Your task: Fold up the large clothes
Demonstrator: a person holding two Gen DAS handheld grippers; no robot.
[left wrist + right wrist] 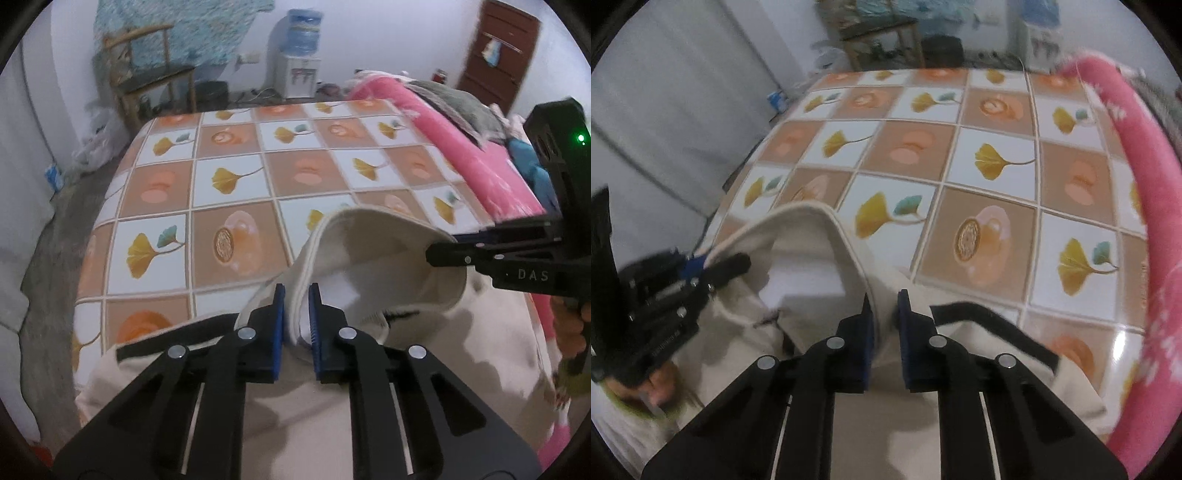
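Note:
A large cream garment (388, 251) with a black trim band (177, 336) lies on the near part of a bed. Its ribbed opening edge is lifted into an arch. In the left wrist view my left gripper (295, 314) is shut on the near side of that edge, with cloth between the blue pads. The right gripper (443, 251) comes in from the right and pinches the far side of the same arch. In the right wrist view the right gripper (885, 314) holds the cream garment (812, 236) by its edge, and the left gripper (713, 266) grips it at the left.
The bed carries a glossy checked sheet (229, 177) with leaf prints. A rolled pink blanket (461, 147) and a pile of clothes line its right side. Beyond the bed stand a wooden chair (147, 74), a water dispenser (301, 70) and a brown door (498, 55). A hand (657, 387) holds the left gripper.

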